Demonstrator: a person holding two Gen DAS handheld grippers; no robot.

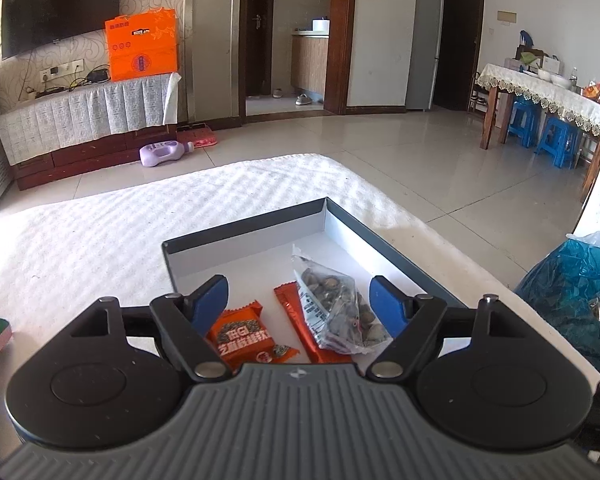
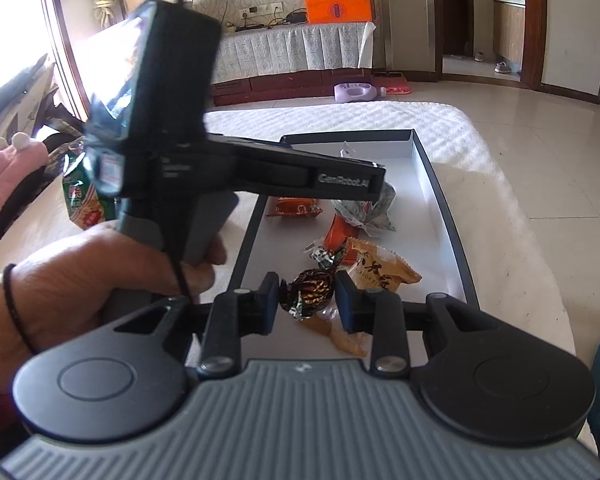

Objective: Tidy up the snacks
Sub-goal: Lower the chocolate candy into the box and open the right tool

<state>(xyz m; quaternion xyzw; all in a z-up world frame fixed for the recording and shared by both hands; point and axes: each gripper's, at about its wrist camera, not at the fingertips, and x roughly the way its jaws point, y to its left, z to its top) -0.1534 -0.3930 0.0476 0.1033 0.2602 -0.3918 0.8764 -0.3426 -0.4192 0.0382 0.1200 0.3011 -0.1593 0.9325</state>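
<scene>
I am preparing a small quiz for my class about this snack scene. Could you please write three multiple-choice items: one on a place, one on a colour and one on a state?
1. Where does the clear bag of nuts lie?
A) on the floor
B) inside the tray
C) on the dining table

2. What colour is the gift box on the TV cabinet?
A) orange
B) green
C) purple

3. In what state is the left claw?
A) open, gripping nothing
B) shut on an orange packet
C) shut on the clear bag

Answers:
1. B, because the bag rests on the white bottom between the tray's walls.
2. A, because the box's whole front is bright orange.
3. A, because its jaws stand wide apart, pressing on none of the snacks below.
</scene>
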